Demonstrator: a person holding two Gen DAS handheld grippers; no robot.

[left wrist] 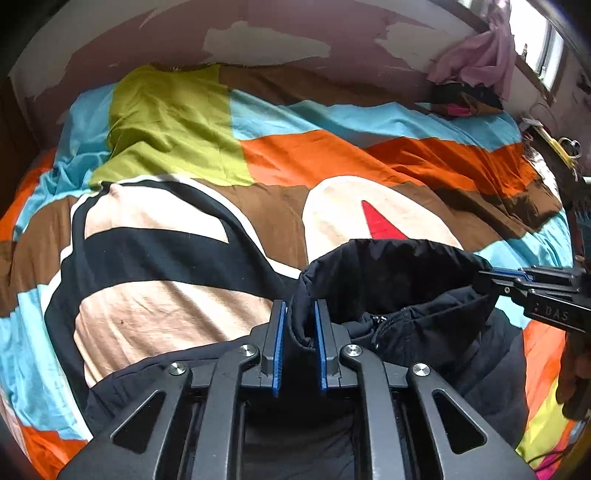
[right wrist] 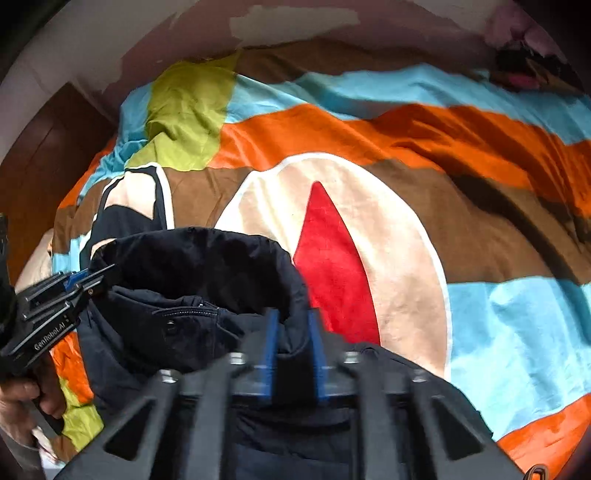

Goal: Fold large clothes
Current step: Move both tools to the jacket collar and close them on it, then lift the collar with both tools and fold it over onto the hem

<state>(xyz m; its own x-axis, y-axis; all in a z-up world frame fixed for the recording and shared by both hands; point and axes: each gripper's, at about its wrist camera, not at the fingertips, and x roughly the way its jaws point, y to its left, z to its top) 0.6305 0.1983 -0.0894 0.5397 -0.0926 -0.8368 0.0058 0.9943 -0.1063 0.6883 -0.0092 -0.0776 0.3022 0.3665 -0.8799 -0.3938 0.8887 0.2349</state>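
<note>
Jacket (left wrist: 406,332): a dark navy padded garment is seen lying on the bed, at the near edge of the bedspread, with its collar raised into an open arc and a zip visible just below that collar.
Collar (right wrist: 207,258): it is held up at its two ends, one end in each gripper, the rim standing above the rest of the jacket.
Left gripper (left wrist: 300,332): it is closed on a fold of the collar, the blue pads being pressed against the dark fabric from both sides.
Right gripper (right wrist: 291,343): it is clamped on the opposite end of the collar; this view is blurred, but fabric is seen pinched between the blue pads.
Hand (right wrist: 22,398): part of a hand is seen on the left gripper's handle, beside the jacket.
Bedspread (left wrist: 332,155): blocks of orange, light blue, brown and lime green are spread beyond the jacket, with a cream oval bearing a red wedge just past the collar.
Wall (left wrist: 258,22): peeling paint is seen behind the bed, far from the jacket.
</note>
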